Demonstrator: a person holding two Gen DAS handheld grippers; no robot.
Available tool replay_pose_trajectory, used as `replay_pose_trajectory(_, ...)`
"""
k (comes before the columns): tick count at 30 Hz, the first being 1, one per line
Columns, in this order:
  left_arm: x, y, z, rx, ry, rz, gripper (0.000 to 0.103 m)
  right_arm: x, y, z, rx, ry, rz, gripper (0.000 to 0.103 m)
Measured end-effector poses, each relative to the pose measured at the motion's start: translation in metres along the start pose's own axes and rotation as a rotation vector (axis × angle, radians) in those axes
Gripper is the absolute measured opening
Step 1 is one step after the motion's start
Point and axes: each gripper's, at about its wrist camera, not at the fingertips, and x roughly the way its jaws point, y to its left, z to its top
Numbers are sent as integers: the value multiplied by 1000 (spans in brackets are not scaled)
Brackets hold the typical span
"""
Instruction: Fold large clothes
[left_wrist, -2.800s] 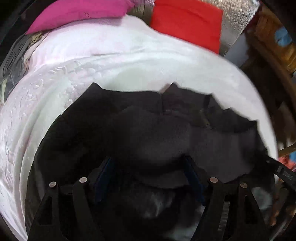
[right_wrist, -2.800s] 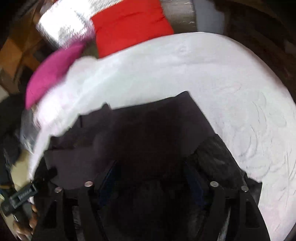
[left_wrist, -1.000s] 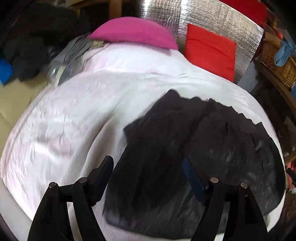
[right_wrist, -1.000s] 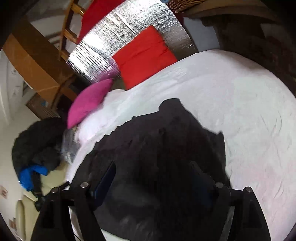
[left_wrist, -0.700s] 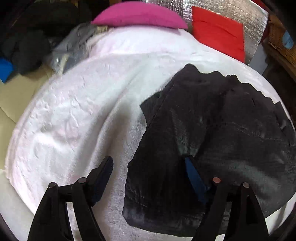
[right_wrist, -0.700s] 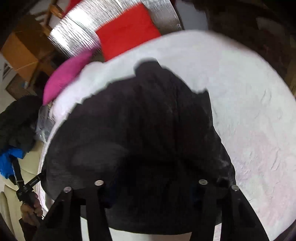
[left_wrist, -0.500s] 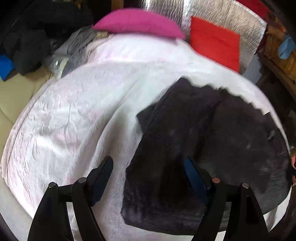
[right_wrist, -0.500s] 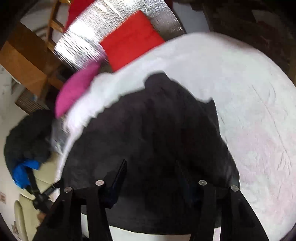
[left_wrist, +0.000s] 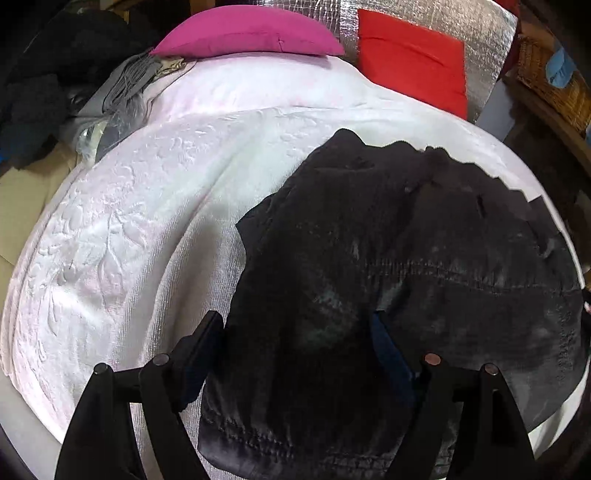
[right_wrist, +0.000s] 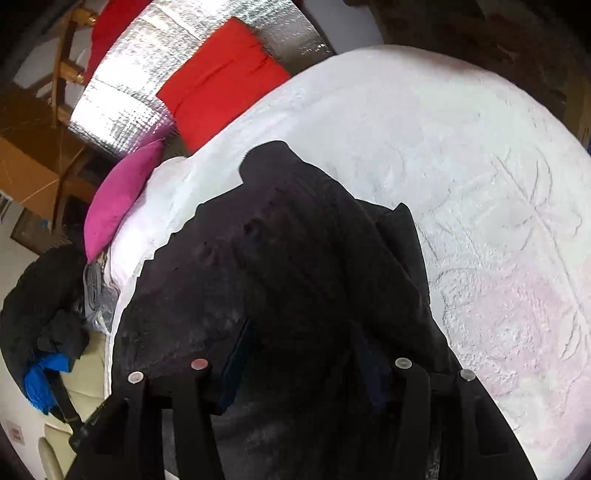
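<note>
A large black garment (left_wrist: 406, 258) lies spread over the near part of a white embossed bedspread (left_wrist: 147, 221). My left gripper (left_wrist: 295, 350) hovers open over the garment's near left corner; one finger is over the bedspread, the other over the cloth. In the right wrist view the same garment (right_wrist: 295, 258) fills the middle, with a raised fold running toward my right gripper (right_wrist: 303, 365). Its jaws stand about half as wide as the left's, just above the cloth. The blue pad of one finger (right_wrist: 236, 362) shows bare, so nothing is pinched.
A pink pillow (left_wrist: 243, 33), a red cushion (left_wrist: 410, 55) and a silver foil panel (left_wrist: 487, 29) stand at the bed's far end. Dark clothes (left_wrist: 37, 92) are heaped beyond the left edge, and a wicker basket (left_wrist: 554, 81) sits at the right. Bare bedspread (right_wrist: 480, 184) stretches right of the garment.
The garment, between both pairs of fingers at first, now lies flat on the bed. Both grippers have sunk toward it in the last second, and the right jaws have narrowed.
</note>
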Motion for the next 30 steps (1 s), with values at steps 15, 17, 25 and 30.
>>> replay_pose_trajectory(15, 11, 46, 4, -161, 48, 6, 82, -9, -21, -1, 49, 31, 48, 59)
replay_pose_trajectory(17, 6, 52, 6, -167, 42, -24, 82, -15, -18, -1, 26, 17, 53, 59)
replay_pose_trajectory(25, 0, 92, 16, -246, 77, -301, 82, -48, -34, 9, 32, -67, 161, 69)
replay_pose_trajectory(30, 13, 109, 23, -285, 107, -361, 83, -53, -67, 18, 76, -72, 189, 76)
